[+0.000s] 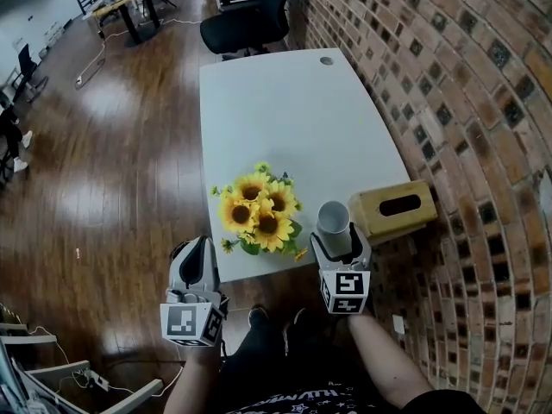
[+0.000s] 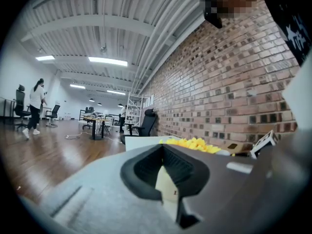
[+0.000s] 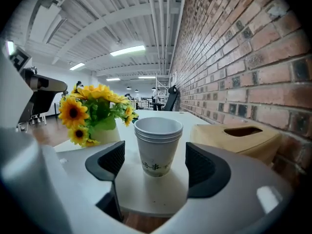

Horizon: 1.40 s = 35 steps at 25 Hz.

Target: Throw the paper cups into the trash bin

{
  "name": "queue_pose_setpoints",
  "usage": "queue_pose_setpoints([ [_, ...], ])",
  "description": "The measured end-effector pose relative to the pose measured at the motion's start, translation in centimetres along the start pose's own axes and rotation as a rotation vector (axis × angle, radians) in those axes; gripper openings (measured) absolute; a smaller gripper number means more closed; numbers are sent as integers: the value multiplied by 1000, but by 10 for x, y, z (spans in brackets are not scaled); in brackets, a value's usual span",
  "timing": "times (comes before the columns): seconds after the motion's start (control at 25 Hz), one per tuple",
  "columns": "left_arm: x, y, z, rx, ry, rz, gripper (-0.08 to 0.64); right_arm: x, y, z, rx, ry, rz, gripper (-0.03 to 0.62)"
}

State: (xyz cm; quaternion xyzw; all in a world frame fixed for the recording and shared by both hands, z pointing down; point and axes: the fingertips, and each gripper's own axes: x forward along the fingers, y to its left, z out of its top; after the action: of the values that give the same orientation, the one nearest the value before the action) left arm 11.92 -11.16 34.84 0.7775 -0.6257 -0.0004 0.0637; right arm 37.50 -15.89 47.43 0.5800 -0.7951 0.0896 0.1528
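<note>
left gripper [image 2: 165,165] jaws nearly together, black pads [image 2: 145,172] pinching a cream paper cup [image 2: 166,186], only a thin strip of it showing. behind: white table [image 2: 141,141], yellow sunflowers [image 2: 192,143], brick wall [image 2: 229,91] on the right, black office chair [image 2: 145,123], wood floor [image 2: 44,155], a person [image 2: 35,106] standing far left.
</note>
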Motion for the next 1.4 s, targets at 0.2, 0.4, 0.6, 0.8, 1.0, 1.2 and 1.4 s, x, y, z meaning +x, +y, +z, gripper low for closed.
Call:
queue_pose_setpoints([
  [0.2,6,1,-4,-3,8,-4,5,18,0,-6,-3,34,28,420],
  [0.4,8,1,-6,-3,20,-4,5,31,2,0,-13,24,34,431],
  [0.6,9,4,-6,0,23,8,5,43,0,0,-27,31,32,431],
  [0.8,10,5,-7,-3,26,6,5,50,-2,1,-22,27,18,431],
  [1.0,10,7,-2,-1,30,14,5,57,-3,1,-31,35,13,430],
  [1.2,10,8,-8,-3,19,4,5,56,-5,1,-32,36,-3,353],
  [1.4,10,3,-2,2,23,0,5,52,-5,5,-18,17,25,345],
])
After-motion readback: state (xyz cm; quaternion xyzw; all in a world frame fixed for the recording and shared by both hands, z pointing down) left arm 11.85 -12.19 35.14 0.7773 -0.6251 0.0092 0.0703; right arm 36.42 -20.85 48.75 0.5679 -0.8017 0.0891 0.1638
